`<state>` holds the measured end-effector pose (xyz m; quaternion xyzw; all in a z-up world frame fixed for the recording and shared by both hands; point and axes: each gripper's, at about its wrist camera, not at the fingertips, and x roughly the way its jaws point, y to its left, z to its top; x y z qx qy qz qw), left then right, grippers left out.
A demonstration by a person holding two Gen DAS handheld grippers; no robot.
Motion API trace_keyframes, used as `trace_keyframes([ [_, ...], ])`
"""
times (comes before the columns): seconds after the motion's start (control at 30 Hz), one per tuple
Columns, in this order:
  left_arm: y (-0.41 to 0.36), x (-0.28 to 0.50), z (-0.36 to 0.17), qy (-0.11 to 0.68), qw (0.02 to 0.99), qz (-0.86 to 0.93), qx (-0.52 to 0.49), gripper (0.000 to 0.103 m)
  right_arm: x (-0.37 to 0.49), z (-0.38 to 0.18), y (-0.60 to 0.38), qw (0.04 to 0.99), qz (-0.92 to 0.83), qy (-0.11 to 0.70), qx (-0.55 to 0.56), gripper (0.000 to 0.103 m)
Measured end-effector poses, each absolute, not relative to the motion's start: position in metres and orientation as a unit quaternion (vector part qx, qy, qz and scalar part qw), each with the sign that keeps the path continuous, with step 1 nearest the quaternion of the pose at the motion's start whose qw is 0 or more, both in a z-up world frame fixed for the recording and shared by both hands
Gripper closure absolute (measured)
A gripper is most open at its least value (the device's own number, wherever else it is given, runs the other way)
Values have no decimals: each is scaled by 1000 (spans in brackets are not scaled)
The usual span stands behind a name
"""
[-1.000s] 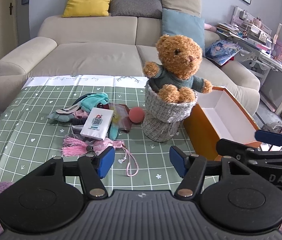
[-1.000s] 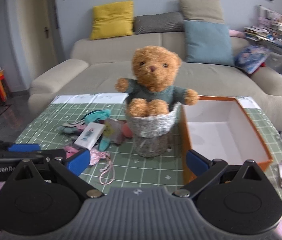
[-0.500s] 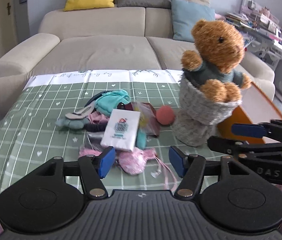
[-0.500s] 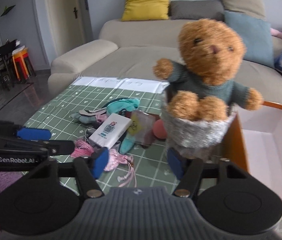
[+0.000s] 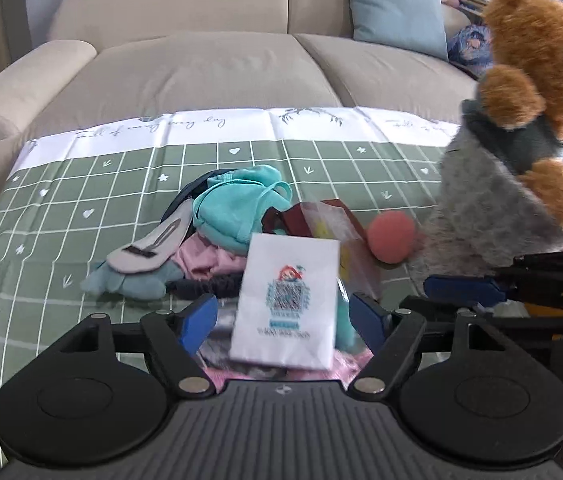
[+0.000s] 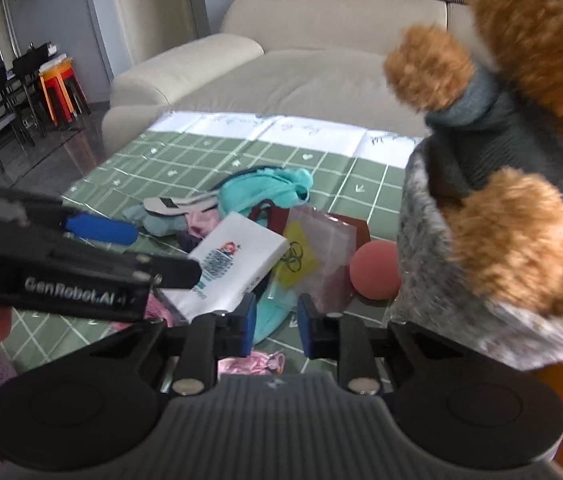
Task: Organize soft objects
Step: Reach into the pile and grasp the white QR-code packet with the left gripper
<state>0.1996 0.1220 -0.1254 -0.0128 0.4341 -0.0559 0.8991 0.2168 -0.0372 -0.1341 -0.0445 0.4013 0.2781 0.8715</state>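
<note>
Left wrist view shows the pile of soft things [image 5: 237, 236] lying on the green checked tablecloth [image 5: 81, 216], just left of the teddy bear [image 5: 537, 80], which sits in a grey fuzzy pouch [image 5: 481, 208]. In the pile, all placed against the bear: a white tissue pack [image 5: 287, 300] lies on top at the near side, a teal cloth bag [image 5: 237, 208] behind it, pink fabric [image 5: 209, 256] and a pale blue-green sock [image 5: 129, 284] further left, and a clear plastic bag with a yellow patch [image 5: 333, 224] between the pack and a red ball [image 5: 391, 236] that touches the pouch's base. The left gripper [image 5: 281, 320] is spread wide, its blue fingers [image 5: 199, 320] on either side of the tissue pack's near end; whether they touch it cannot be told. It grips nothing.

Right wrist view shows the right gripper [image 6: 275, 324] narrowed to a small gap, with nothing clamped between its fingers; it hovers over the teal cloth at the pile's near edge, just left of the pouch. Only this view shows the dining chairs and orange stool [image 6: 57, 88] far left of the bear, and the left gripper from the side. Only the left view shows the blue cushion [image 5: 397, 12] on the sofa [image 5: 201, 60] behind the bear.
</note>
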Motion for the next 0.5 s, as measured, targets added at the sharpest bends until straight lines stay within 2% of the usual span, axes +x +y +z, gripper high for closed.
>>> trace_keyframes([
  [0.13, 129, 224, -142, 454, 887, -77, -39, 15, 229, -145, -29, 866, 281, 412, -43, 81],
  [0.23, 136, 236, -153, 467, 879, -84, -44, 15, 236, -152, -22, 863, 281, 416, -52, 86],
  [0.33, 149, 242, -161, 477, 871, -88, -72, 24, 236, -152, -20, 862, 287, 416, -41, 86],
  [0.5, 165, 252, -181, 503, 848, -105, -130, 24, 239, -156, -10, 857, 300, 416, -37, 85],
])
